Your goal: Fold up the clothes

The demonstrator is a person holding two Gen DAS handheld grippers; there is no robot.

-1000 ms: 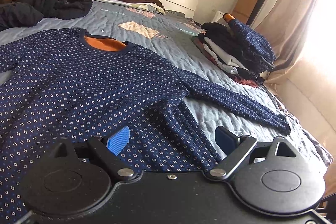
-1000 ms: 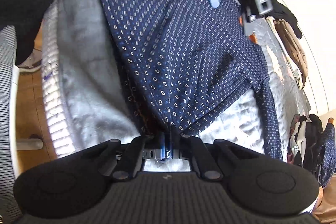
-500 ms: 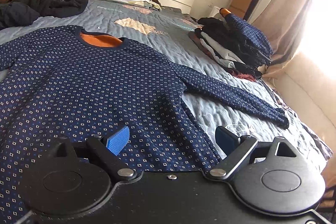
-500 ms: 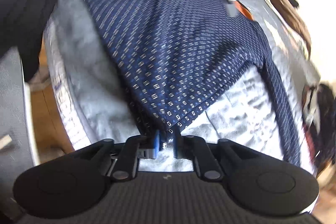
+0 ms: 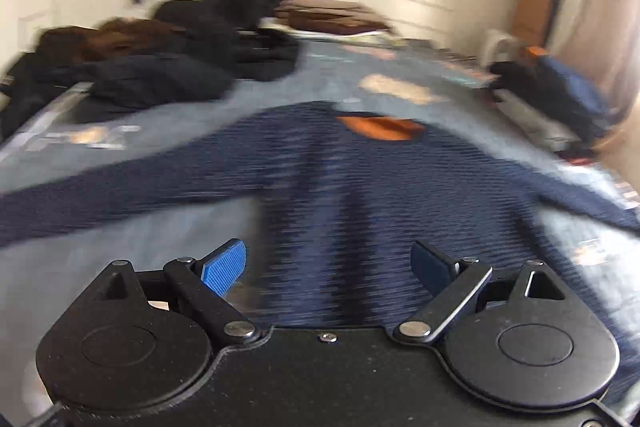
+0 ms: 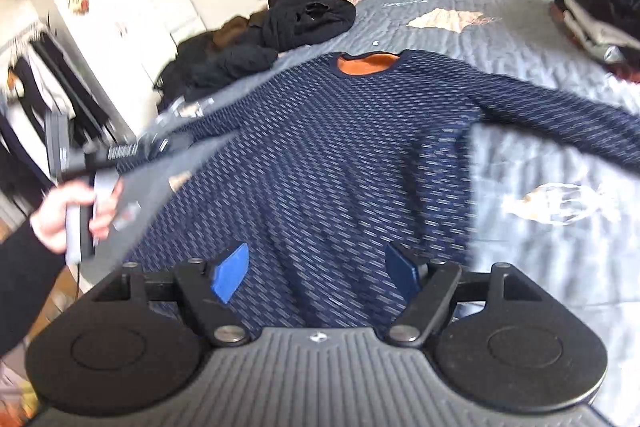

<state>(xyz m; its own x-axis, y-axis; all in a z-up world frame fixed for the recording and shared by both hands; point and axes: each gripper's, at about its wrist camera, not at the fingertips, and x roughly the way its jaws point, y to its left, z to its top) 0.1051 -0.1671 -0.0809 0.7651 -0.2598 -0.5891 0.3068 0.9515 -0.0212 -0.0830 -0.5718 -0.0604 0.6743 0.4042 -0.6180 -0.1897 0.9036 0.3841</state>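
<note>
I see the navy patterned sweater (image 6: 340, 155) spread flat, front up, on the bed (image 6: 532, 155), sleeves out. My left hand-held gripper (image 5: 332, 265) and right hand-held gripper (image 6: 316, 269) hover released over its hem. Next I'd pinch a sleeve or side edge to fold inward.

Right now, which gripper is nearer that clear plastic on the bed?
Right. The right gripper hovers over the sweater hem, with the plastic ahead to its right. The left gripper is at the sweater's opposite edge, by the other sleeve.
</note>
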